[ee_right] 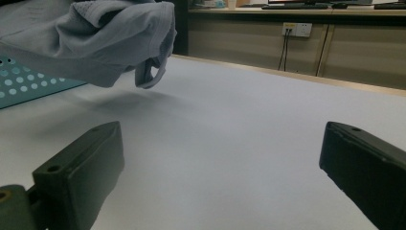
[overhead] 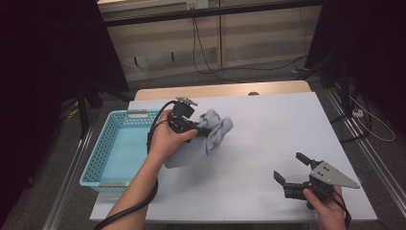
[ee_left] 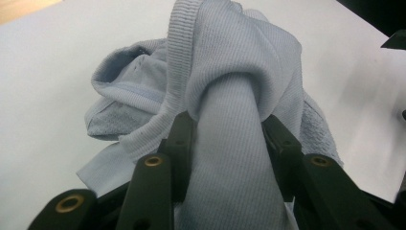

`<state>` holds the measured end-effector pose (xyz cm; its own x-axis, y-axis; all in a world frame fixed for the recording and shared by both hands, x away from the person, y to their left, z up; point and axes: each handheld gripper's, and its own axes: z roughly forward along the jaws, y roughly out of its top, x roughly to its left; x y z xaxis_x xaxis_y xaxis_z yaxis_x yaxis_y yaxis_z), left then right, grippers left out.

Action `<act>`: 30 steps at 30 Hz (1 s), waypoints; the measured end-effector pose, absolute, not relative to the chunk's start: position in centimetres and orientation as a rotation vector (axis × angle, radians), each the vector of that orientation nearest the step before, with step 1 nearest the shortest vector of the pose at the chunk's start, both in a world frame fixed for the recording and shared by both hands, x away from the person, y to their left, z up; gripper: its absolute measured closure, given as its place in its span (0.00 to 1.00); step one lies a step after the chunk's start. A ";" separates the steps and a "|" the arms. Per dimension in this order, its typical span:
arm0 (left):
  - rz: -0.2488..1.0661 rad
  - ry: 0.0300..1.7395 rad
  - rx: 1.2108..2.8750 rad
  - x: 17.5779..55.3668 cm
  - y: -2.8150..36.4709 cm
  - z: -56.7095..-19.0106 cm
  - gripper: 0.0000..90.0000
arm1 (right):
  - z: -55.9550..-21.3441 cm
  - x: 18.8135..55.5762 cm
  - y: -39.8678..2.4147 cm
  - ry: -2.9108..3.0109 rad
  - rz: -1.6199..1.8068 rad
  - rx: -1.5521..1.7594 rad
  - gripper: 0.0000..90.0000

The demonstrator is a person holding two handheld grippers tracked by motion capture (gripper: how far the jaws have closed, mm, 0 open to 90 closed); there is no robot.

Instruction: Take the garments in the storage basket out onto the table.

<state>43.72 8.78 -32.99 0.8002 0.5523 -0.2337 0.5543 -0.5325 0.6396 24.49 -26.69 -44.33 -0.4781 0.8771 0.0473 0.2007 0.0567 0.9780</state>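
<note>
The left gripper [overhead: 203,130] holds a pale blue garment [overhead: 206,139] of ribbed knit. In the left gripper view its jaws pinch a thick fold of the garment [ee_left: 230,143], and the cloth bunches above and around them in a loose heap with a ribbed hem running down the left side. In the high view the garment hangs over the left part of the table [overhead: 268,124], just right of the basket [overhead: 119,148]. Its long axis runs from the bunched end near the jaws, at upper right, down to a flatter end at lower left under the hand [overhead: 167,139]. In the right gripper view the garment [ee_right: 95,38] appears lifted, with a shadow on the table [ee_right: 230,143] beneath it.

The right gripper [overhead: 293,171] rests near the table's front right corner, well apart from the garment. Its jaws are spread wide with nothing between them.

The tabletop is a plain white sheet, with a strip of light wood showing along the far edge. The basket is turquoise plastic with perforated walls and sits at the table's left edge. The floor behind is grey, with black cables [overhead: 206,62] trailing across it toward a beige wall panel. A wall socket [ee_right: 298,29] shows in the right gripper view, with cables hanging from it. Dark curtains flank both sides.

No brand, label or legible writing can be made out.
</note>
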 end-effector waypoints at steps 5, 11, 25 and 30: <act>-0.017 0.797 2.250 43.4 8.2 -34.1 0.69 | -44.3 24.5 -26.7 1.747 1.455 1.077 0.01; -0.027 0.783 2.233 42.9 7.8 -35.3 0.68 | -44.4 24.5 -26.7 1.754 1.456 1.076 0.01; -0.039 0.746 2.222 41.8 7.3 -37.5 0.70 | -44.4 24.5 -26.6 1.760 1.458 1.077 0.01; -0.032 0.742 2.215 41.3 7.4 -38.2 0.68 | -44.4 24.6 -26.6 1.764 1.456 1.077 0.01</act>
